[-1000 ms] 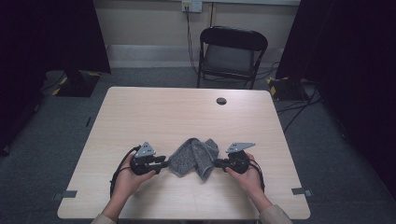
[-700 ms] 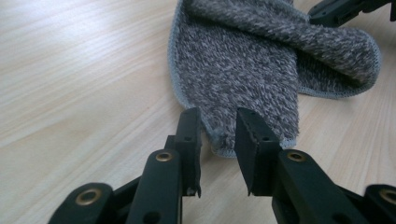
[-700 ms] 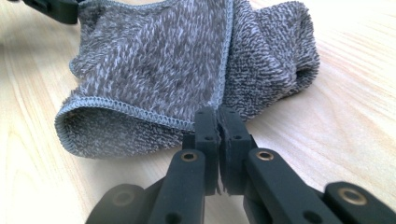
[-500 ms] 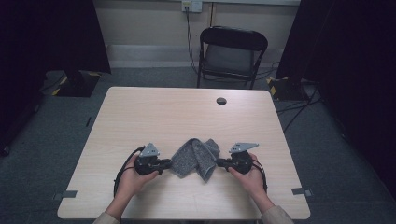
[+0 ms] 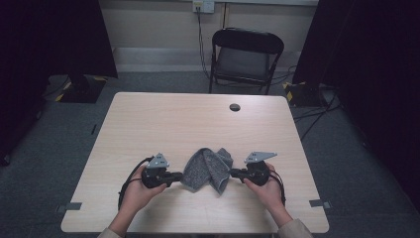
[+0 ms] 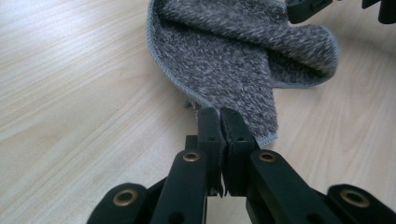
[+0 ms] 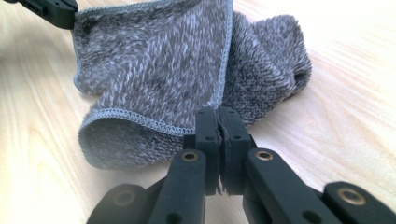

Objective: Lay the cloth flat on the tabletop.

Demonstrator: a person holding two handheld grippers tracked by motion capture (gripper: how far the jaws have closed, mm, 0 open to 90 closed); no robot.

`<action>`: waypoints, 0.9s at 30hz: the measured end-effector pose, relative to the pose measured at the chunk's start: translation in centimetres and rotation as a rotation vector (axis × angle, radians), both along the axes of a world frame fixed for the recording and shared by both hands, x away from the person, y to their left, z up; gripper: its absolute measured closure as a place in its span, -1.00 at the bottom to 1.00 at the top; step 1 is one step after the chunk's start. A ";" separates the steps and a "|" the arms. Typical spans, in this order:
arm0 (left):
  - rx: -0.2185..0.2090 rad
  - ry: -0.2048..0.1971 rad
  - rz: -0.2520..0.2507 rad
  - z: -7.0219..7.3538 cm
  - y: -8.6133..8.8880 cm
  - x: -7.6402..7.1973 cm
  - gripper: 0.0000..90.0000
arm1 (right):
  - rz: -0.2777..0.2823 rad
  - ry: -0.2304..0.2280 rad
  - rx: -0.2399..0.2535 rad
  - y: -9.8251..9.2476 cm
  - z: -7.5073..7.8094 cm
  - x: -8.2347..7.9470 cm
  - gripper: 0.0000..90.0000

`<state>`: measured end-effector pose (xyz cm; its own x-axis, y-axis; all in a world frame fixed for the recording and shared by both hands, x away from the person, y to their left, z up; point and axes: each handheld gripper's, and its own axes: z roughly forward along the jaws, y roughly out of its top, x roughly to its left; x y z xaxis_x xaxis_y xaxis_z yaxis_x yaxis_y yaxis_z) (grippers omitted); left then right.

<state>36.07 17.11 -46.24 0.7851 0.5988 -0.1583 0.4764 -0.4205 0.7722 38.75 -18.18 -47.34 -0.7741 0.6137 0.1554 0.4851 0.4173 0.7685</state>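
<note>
A crumpled grey terry cloth (image 5: pixel 208 168) lies on the near half of the wooden table (image 5: pixel 198 119), between my two grippers. My left gripper (image 5: pixel 181 176) meets the cloth's left side. In the left gripper view its jaws (image 6: pixel 220 112) have just been closing and now pinch a hemmed corner of the cloth (image 6: pixel 224 60). On the cloth's right side, my right gripper (image 5: pixel 232 173) is shut on the stitched edge (image 7: pixel 217 112) of the cloth (image 7: pixel 154 60). Each gripper view shows the other gripper's black tips at the far side of the cloth.
A small black round grommet (image 5: pixel 235 107) sits in the tabletop near its far edge. A black folding chair (image 5: pixel 245 54) stands behind the table. Dark curtains hang at both sides. Bare wood surrounds the cloth.
The left gripper has edged slightly right onto the cloth's left corner. The right hand and the cloth have kept still.
</note>
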 end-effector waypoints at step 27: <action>-0.062 -0.016 -0.036 2.2 -0.4 0.2 0.97 | -0.031 -0.022 0.010 -1.8 2.7 -0.7 0.96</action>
